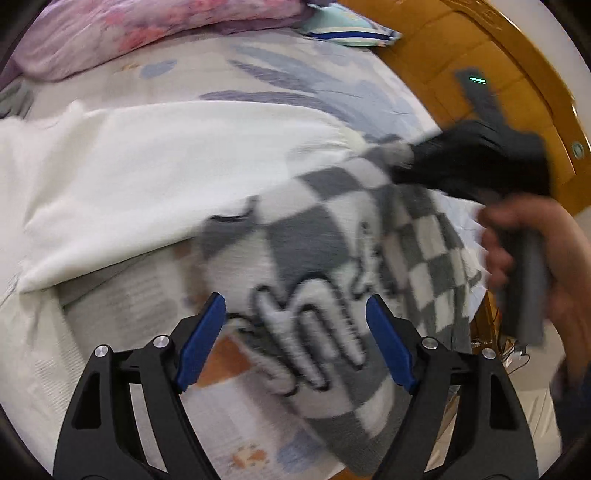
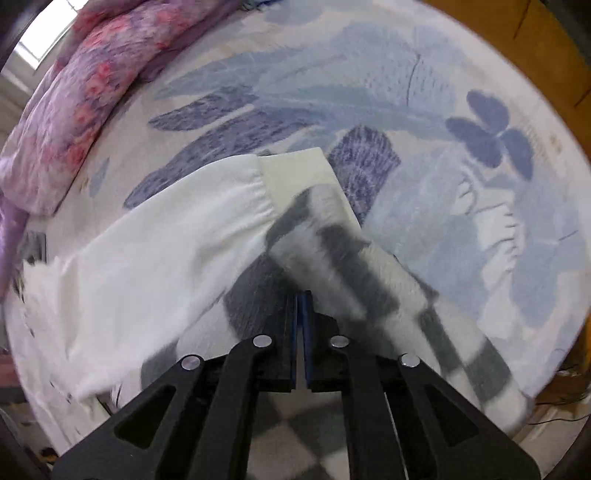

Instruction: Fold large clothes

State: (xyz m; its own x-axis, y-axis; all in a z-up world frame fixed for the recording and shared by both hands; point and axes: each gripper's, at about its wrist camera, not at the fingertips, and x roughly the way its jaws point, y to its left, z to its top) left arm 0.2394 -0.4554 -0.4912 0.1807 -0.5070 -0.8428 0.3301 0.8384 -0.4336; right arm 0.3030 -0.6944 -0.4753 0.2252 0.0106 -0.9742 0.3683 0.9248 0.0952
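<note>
Two garments lie on the bed [image 1: 122,79]: a white top [image 1: 155,173] and a gray-and-white checkered sweater [image 1: 332,266].

L gripper [image 1: 295,328]: jaws spread wide, blue pads visible on both sides, nothing between them. It sits near the camera edge, above the sweater's lettered area. No contact with fabric can be confirmed; image is motion-blurred.

R gripper, L-wrist view [image 1: 406,162]: black body at far right, tips at the sweater's upper edge beside the white top's sleeve end. The person's hand [image 1: 524,254] grips its handle at right.

R gripper, own view [image 2: 302,295]: jaws pressed together, only a thin slit between the blue pads. Checkered fabric [image 2: 369,280] runs across the tips and trails to the near right, raised off the bed. Grip reads as a pinch on the sweater; exact pinch point is blurred.

White top, R-wrist view [image 2: 147,266]: sleeve extends from near left toward center, gathered cuff [image 2: 299,177] at its far end. Sweater fabric overlaps the cuff's near edge.

Bed sheet [image 2: 461,92]: pale, w/ blue-and-purple leaf and butterfly print.

Surroundings:
- Pink-purple floral quilt [image 2: 85,96] bunched along the far left of the bed.
- Teal-and-white pillow [image 1: 351,29] at the far edge, center-right.
- Orange-brown wood panel [image 1: 461,48] at far right, behind the R gripper.
</note>
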